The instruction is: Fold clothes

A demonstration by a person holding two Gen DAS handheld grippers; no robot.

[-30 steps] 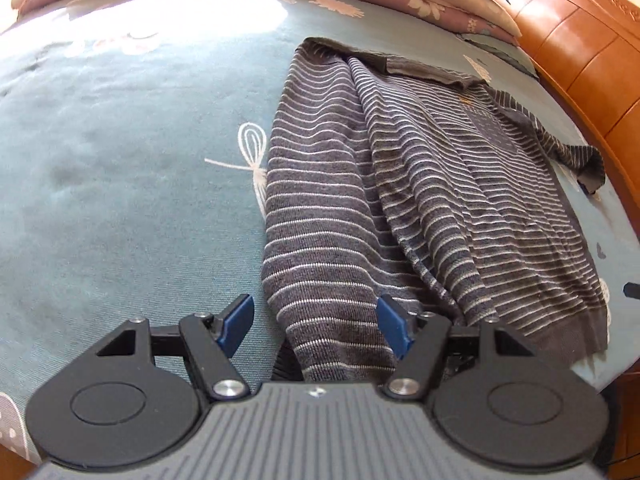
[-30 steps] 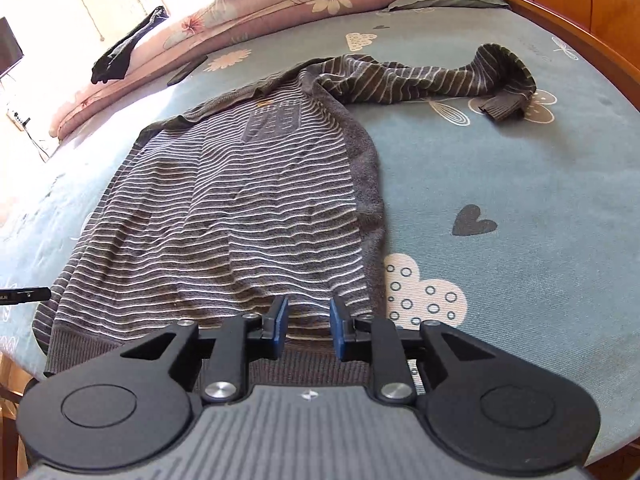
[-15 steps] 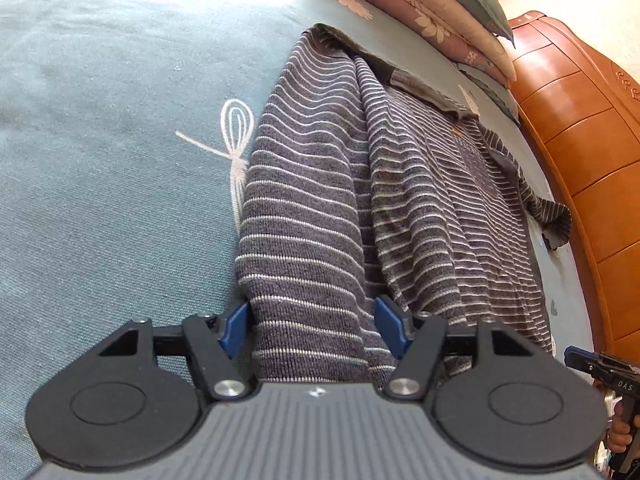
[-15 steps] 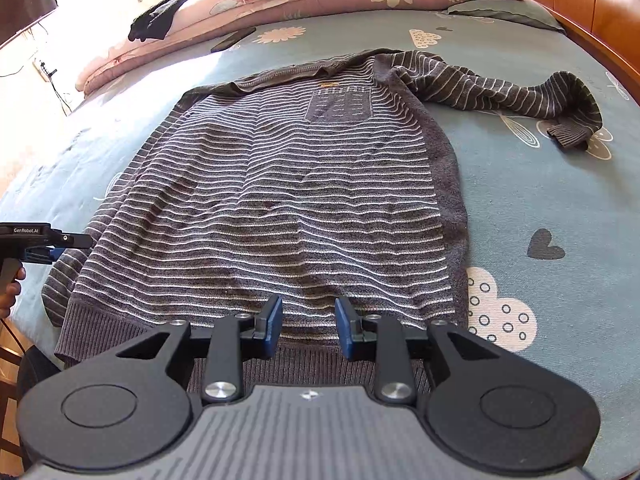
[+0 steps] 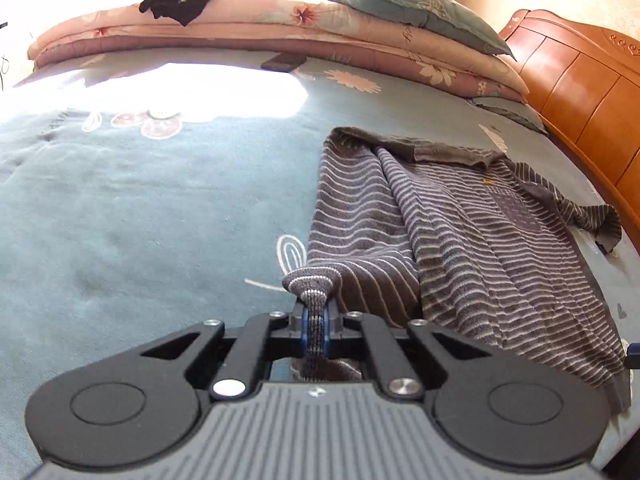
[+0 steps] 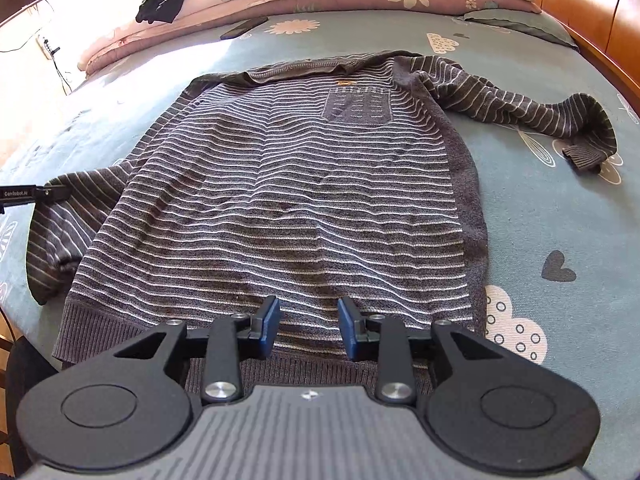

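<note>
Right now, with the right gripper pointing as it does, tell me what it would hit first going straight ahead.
Most likely the striped sweater. The right gripper is open, its fingers hanging over the sweater's lower body just above the ribbed hem, nothing between them. Depth is unclear, but only knit fabric lies ahead.

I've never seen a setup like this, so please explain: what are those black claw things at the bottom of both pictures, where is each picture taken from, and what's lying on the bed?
Each picture comes from a camera mounted on a handheld two-finger gripper, looking out along its fingers; a person carries one in each hand. A striped grey sweater lies spread on a bed with a teal sheet; folded quilts and a pillow sit at the far edge. In the left-hand view, the left gripper has just closed and pinches the sweater's sleeve cuff. In the right-hand view, the right gripper has been opening; it is over the sweater's hem, holding nothing.
</note>
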